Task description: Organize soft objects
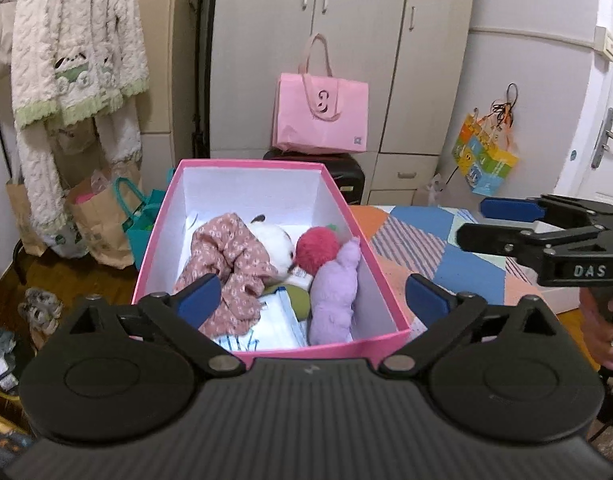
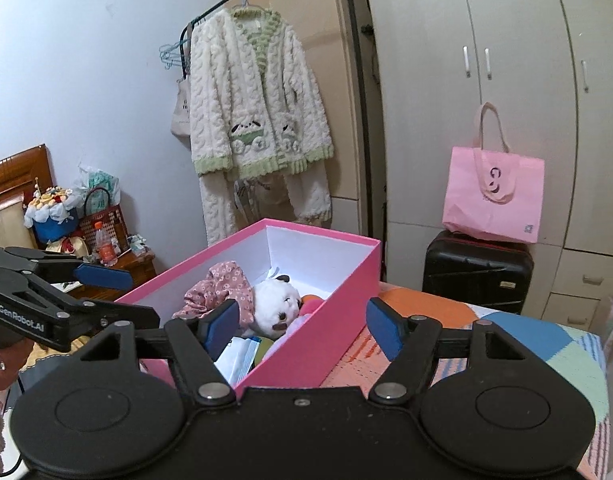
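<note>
Both tools stood over the near end of the pink box (image 1: pixel 348 350), which rested on a bed with a patchwork cover (image 1: pixel 458 256). Left tool (image 1: pixel 312 300): jaws spread wide, nothing between the pads; through the gap the box contents showed. Right tool (image 2: pixel 302 322): jaws parted, less widely, likewise empty; in the left wrist view it appeared at 3 o'clock, off to the side over the cover (image 1: pixel 472 224). Contents of the box: floral pink cloth (image 1: pixel 230 264) at 10 o'clock of the box interior, white plush dog (image 1: pixel 276 246) behind it, red plush ball (image 1: pixel 318 250) at centre, lilac plush (image 1: pixel 334 292) along the 3 o'clock wall, a green item (image 1: pixel 296 300) and a white packet (image 1: pixel 274 324) beneath. The box's long axis ran from 6 to 12 o'clock in the left view, directly away from the left tool; in the right view it ran toward 11 o'clock. Judgement: the left tool was the nearer to the soft things, sitting straight above the box's near wall and pitched down into it; the right tool was angled shallower, straddling the box's near right corner. No soft object was visible outside the box within either view, so the sorting appeared largely done; the next target could not be told.
</note>
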`<state>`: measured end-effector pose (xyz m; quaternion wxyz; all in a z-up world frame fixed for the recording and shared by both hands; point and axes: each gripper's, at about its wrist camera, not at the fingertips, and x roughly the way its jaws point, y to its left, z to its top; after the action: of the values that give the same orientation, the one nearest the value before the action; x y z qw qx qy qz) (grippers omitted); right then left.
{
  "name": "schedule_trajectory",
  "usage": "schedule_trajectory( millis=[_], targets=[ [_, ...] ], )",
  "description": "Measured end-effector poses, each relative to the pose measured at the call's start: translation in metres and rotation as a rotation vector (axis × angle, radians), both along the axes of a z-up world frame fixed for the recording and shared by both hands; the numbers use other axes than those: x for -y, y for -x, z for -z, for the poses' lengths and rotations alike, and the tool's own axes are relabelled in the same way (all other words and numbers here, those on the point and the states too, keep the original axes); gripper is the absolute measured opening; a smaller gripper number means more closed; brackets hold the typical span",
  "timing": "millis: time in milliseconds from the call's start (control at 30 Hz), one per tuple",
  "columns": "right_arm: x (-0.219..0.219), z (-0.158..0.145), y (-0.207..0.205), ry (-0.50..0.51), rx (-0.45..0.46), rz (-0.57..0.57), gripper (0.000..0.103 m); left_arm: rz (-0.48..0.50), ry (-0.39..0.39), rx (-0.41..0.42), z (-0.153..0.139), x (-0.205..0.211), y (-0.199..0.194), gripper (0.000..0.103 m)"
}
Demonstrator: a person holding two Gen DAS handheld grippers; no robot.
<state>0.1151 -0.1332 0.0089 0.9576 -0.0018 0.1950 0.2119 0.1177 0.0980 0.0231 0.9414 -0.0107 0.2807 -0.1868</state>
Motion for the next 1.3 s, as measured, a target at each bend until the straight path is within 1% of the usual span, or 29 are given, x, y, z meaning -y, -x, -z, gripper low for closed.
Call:
schedule_trajectory(
  millis=[133,200,267,300,367,400,467,533,600,633,700,767,800,900,1000,1100,1200,1233,1300],
  targets=[
    [0.005,-0.003,0.014,0.015,0.014,0.020,0.079,-0.104,-0.044,-0.054,-0.004,0.007,0.005,0.101],
    [0.008,-0.003,0.018,0.020,0.013,0.037,0.080,-0.139,-0.087,-0.044,-0.005,0.013,0.013,0.102],
    [0.011,-0.003,0.022,0.022,0.005,0.061,0.081,-0.125,-0.116,-0.029,-0.007,0.018,0.020,0.102],
    [0.013,-0.003,0.023,0.025,-0.005,0.073,0.083,-0.100,-0.126,-0.036,-0.008,0.020,0.024,0.102],
    [0.016,-0.002,0.024,0.034,-0.029,0.100,0.091,-0.047,-0.124,-0.061,-0.011,0.025,0.026,0.102],
    [0.017,-0.002,0.024,0.038,-0.039,0.118,0.092,-0.032,-0.114,-0.063,-0.012,0.025,0.030,0.102],
    [0.018,-0.001,0.027,0.041,-0.062,0.177,0.098,-0.028,-0.104,-0.063,-0.012,0.027,0.038,0.102],
    [0.019,-0.002,0.030,0.052,-0.092,0.256,0.101,-0.022,-0.110,-0.063,-0.012,0.031,0.044,0.102],
    [0.018,-0.004,0.036,0.078,-0.098,0.320,0.101,-0.023,-0.116,-0.038,-0.013,0.034,0.051,0.102],
    [0.019,-0.006,0.042,0.086,-0.095,0.333,0.101,-0.027,-0.119,-0.024,-0.014,0.035,0.055,0.102],
    [0.024,-0.010,0.052,0.074,-0.093,0.323,0.101,-0.038,-0.115,0.003,-0.015,0.037,0.060,0.102],
    [0.029,-0.016,0.067,0.037,-0.042,0.284,0.101,-0.045,-0.100,0.016,-0.016,0.037,0.063,0.102],
    [0.030,-0.018,0.076,0.034,-0.009,0.270,0.101,-0.046,-0.088,0.019,-0.015,0.037,0.065,0.102],
    [0.034,-0.025,0.099,0.017,0.058,0.297,0.101,-0.044,-0.068,0.014,-0.015,0.037,0.067,0.102],
    [0.036,-0.032,0.113,0.009,0.098,0.335,0.101,-0.059,-0.076,0.030,-0.014,0.038,0.071,0.102],
    [0.038,-0.032,0.120,0.024,0.085,0.382,0.101,-0.082,-0.083,0.058,-0.012,0.040,0.076,0.102],
    [0.043,-0.025,0.121,-0.019,0.006,0.413,0.101,-0.099,-0.076,0.073,-0.009,0.042,0.081,0.102],
    [0.042,-0.022,0.122,-0.021,-0.004,0.415,0.101,-0.103,-0.080,0.081,-0.008,0.044,0.082,0.102],
    [0.037,-0.016,0.124,0.010,-0.001,0.440,0.101,-0.113,-0.093,0.094,-0.005,0.047,0.085,0.102]
  ],
)
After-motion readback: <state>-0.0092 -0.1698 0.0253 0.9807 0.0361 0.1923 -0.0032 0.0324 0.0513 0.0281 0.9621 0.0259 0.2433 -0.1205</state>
